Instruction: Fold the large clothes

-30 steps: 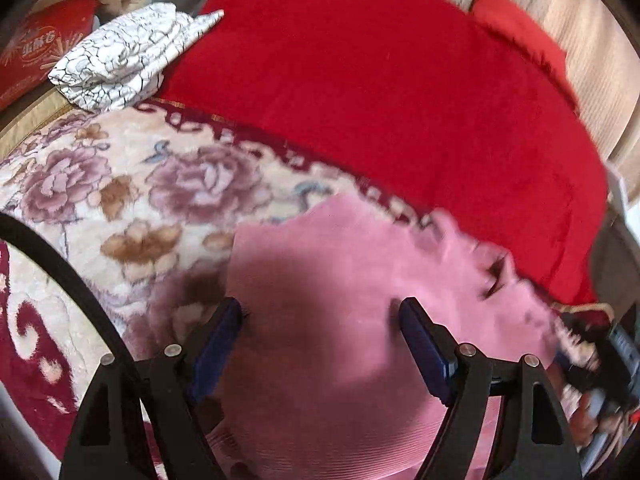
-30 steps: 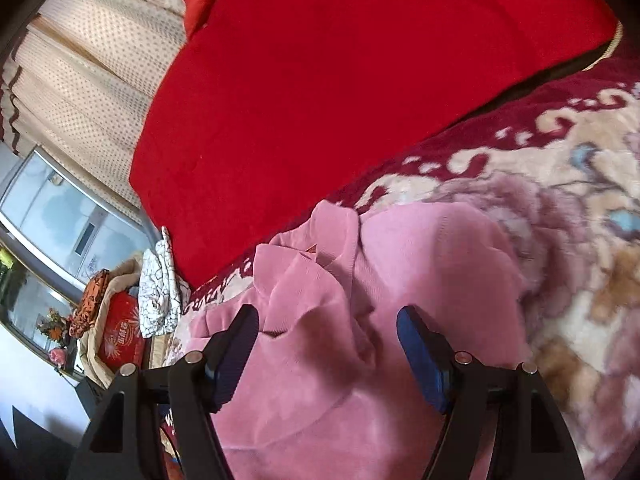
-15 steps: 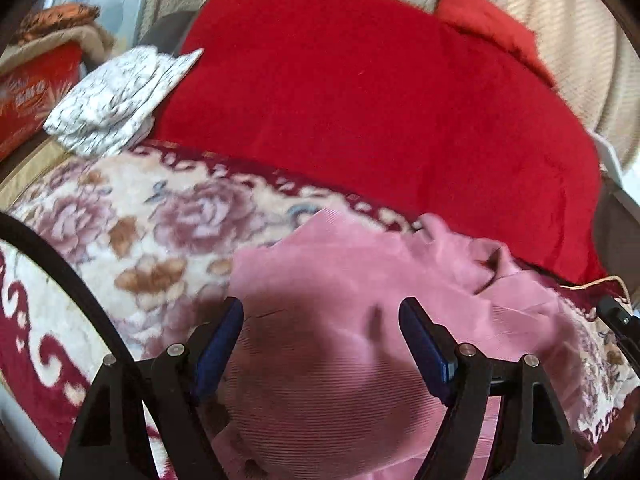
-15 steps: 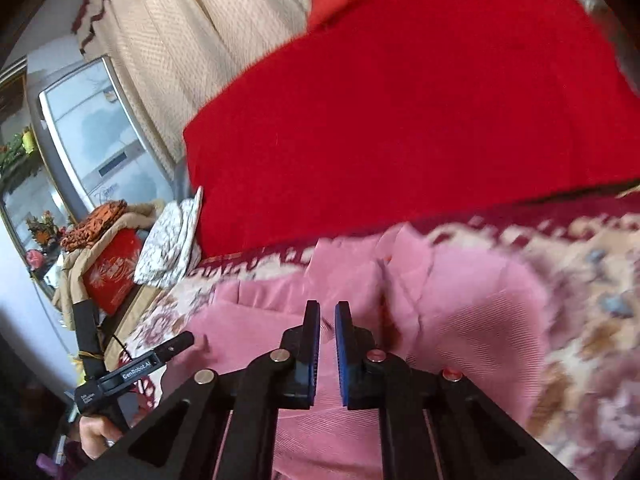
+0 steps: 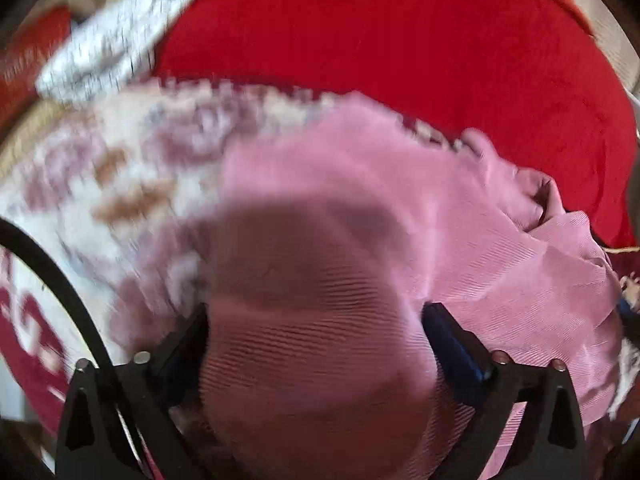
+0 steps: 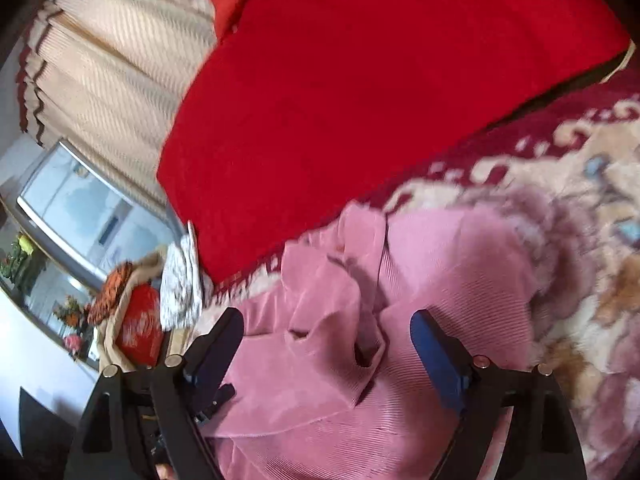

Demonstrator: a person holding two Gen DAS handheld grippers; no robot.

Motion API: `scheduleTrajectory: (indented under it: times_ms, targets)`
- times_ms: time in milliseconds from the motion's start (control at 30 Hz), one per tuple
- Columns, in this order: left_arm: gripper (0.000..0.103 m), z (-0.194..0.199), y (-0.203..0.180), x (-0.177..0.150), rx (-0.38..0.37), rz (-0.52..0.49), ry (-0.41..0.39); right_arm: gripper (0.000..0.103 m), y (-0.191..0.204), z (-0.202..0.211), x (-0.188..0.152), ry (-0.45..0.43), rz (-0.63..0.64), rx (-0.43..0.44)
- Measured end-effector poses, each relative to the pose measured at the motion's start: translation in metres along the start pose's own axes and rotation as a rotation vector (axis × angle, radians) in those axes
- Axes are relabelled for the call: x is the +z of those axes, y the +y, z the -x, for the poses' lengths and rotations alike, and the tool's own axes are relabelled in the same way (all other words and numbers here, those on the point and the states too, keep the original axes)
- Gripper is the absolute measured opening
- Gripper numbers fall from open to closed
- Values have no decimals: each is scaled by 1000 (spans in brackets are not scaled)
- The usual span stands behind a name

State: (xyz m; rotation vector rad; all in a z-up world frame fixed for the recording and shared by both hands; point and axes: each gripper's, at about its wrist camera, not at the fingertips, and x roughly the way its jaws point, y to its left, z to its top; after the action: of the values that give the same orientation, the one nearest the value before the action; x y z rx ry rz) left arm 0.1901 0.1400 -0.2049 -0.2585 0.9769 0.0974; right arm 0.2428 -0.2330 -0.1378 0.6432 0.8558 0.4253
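One pink ribbed sweater (image 5: pixel 360 240) lies rumpled on the floral blanket (image 5: pixel 120 168), its far edge just short of the red cover (image 5: pixel 400 48); open blanket remains to its left. Left gripper (image 5: pixel 316 344) stands spread, fabric bulging between its fingers. Right gripper (image 6: pixel 326 344), pressed together half a second ago, now spread over the bunched collar. One white patterned cloth (image 5: pixel 112 48) at the far left corner

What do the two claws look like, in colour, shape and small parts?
Both look alike. The left claw has a black angular frame with triangular cut-outs, small round silver screws and dark blue pads on its fingers. A thin black cable curves beside it. The right claw has the same black frame, screws and blue pads.
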Motion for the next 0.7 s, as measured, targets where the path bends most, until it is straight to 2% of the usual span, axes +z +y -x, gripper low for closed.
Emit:
scheduleTrajectory:
  times_ms: [100,133,167,200,233,300,367,467,567,600,633,700]
  targets:
    - [103,0,-11,-4,46,-86,-21,81,9,-21,-5,32,59,-44]
    - [103,0,-10,-5,44,-81,-23,73,14,-24,-7,40,85,-51]
    - [103,0,-9,-4,40,-73,-20,60,21,-29,-10,67,123,-26]
    - [103,0,-9,-4,39,-73,-16,20,24,-34,-14,99,134,-9]
    - [103,0,-10,-3,40,-78,-10,18,28,-40,-18,112,147,-12]
    - [103,2,-9,2,34,-77,17,14,44,-40,-28,84,231,-79]
    - [103,6,-10,5,24,-77,13,11,65,-25,-38,-5,332,-159]
    - [103,22,-13,7,26,-71,-60,9,90,6,-50,-160,464,-254]
    - [103,47,-13,12,26,-53,-194,8,97,37,-58,-246,476,-299]
    - [103,51,-13,12,20,-51,-213,8,96,45,-58,-264,464,-321]
    - [103,53,-14,13,15,-54,-221,8,92,52,-57,-274,449,-343]
    - [103,41,-18,12,24,-83,-161,9,81,55,-55,-249,409,-399]
